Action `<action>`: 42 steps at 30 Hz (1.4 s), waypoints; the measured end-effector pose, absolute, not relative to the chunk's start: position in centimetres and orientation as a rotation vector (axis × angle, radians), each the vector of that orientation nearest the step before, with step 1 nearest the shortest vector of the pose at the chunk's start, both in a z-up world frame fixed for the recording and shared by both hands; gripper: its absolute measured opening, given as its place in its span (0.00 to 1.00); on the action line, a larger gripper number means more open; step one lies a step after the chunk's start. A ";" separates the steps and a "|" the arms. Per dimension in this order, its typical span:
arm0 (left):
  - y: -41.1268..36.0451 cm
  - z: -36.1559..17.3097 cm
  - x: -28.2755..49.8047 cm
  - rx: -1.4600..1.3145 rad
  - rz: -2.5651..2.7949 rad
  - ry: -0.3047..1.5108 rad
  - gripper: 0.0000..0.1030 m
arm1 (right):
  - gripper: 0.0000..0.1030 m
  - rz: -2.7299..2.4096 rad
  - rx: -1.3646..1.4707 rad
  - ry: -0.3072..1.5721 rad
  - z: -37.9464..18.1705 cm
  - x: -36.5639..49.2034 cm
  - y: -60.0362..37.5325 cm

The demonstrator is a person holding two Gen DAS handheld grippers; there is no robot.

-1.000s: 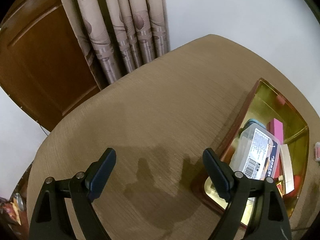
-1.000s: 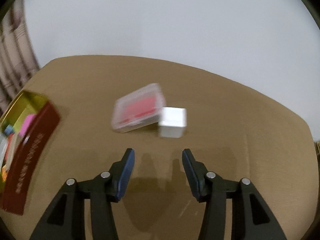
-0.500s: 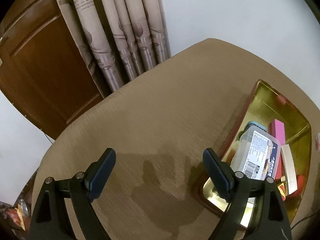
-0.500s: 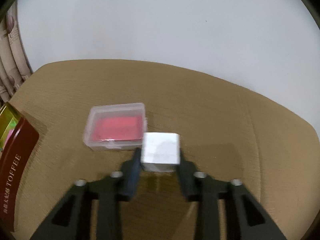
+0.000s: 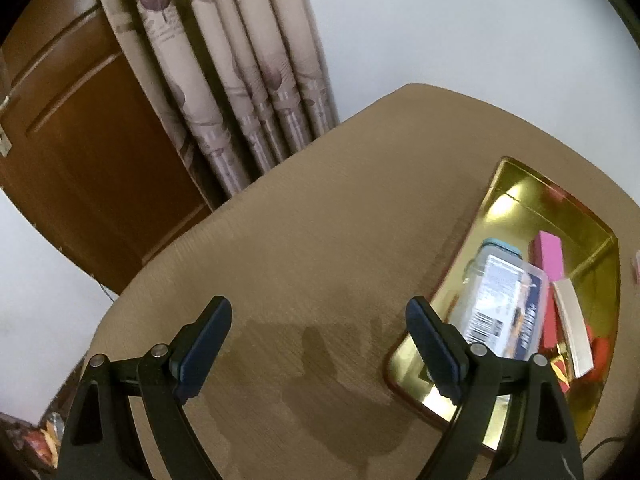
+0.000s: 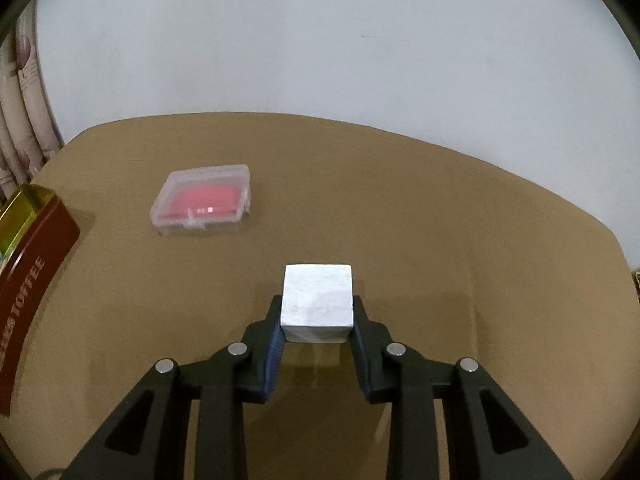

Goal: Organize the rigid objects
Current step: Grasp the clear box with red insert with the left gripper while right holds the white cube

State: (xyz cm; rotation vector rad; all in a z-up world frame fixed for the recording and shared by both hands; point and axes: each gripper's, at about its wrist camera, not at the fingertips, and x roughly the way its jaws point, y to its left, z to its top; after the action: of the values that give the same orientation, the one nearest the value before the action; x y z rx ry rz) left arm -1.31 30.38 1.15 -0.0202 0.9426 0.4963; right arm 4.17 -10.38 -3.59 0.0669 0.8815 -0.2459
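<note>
My right gripper (image 6: 318,320) is shut on a white cube (image 6: 317,302) and holds it above the tan table (image 6: 440,220). A clear flat case with a pink insert (image 6: 202,202) lies on the table to the far left of the cube. A gold tin with a dark red "TOFFEE" side (image 6: 28,264) stands at the left edge. In the left wrist view the same tin (image 5: 516,184) holds a clear labelled box (image 5: 504,304), a pink block (image 5: 550,256) and other small items. My left gripper (image 5: 318,336) is open and empty over bare table, left of the tin.
A patterned curtain (image 5: 224,80) and a brown wooden door (image 5: 80,140) stand behind the table's far left corner. A white wall (image 6: 320,40) runs behind the table. The table's rounded edge (image 5: 120,296) lies close to my left gripper.
My right gripper closed on the white cube and drew it back and up, away from the pink case. My left gripper stayed open and shifted only slightly.
</note>
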 end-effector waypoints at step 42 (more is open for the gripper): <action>-6.4 -0.2 13.8 0.150 -0.110 1.178 0.87 | 0.30 -0.217 0.101 0.877 -5.5 5.1 -12.3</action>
State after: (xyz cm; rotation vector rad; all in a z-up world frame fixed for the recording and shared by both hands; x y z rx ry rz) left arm 13.78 -6.39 -0.21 0.1504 1.1778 -0.1098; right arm 5.14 -12.34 -5.52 0.1011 0.8773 -0.2169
